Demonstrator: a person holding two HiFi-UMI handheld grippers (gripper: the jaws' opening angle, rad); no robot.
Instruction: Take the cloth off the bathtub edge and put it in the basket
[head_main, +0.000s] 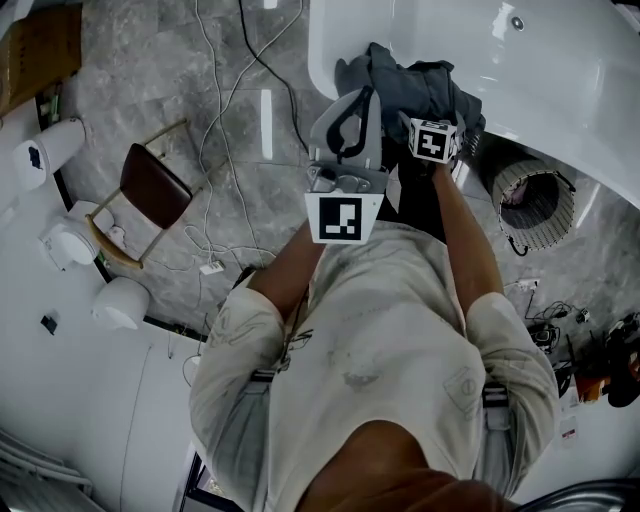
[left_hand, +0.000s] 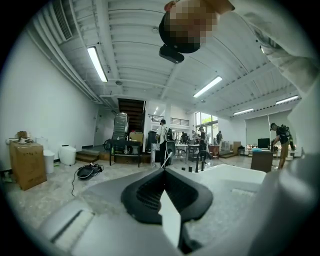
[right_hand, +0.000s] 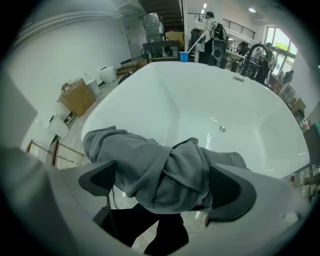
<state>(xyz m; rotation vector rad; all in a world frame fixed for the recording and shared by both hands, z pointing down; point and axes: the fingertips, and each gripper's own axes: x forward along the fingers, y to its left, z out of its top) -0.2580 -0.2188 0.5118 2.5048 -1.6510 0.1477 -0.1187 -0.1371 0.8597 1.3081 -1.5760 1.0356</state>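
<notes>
A crumpled grey cloth (head_main: 405, 85) hangs over the near edge of the white bathtub (head_main: 560, 70). In the right gripper view the cloth (right_hand: 160, 170) bulges between the jaws of my right gripper (right_hand: 165, 186). Those jaws stand wide apart on either side of it, open. In the head view only that gripper's marker cube (head_main: 433, 140) shows clearly, just in front of the cloth. My left gripper (head_main: 366, 95) is held up beside the cloth, left of the right one. Its fingertips meet and hold nothing. The ribbed round basket (head_main: 535, 205) stands on the floor right of me, by the tub.
A wooden chair with a dark seat (head_main: 150, 190) stands on the grey floor to the left, with cables (head_main: 225, 130) trailing past it. White fixtures (head_main: 120, 300) line the left wall. More cables and tools (head_main: 600, 360) lie at the right.
</notes>
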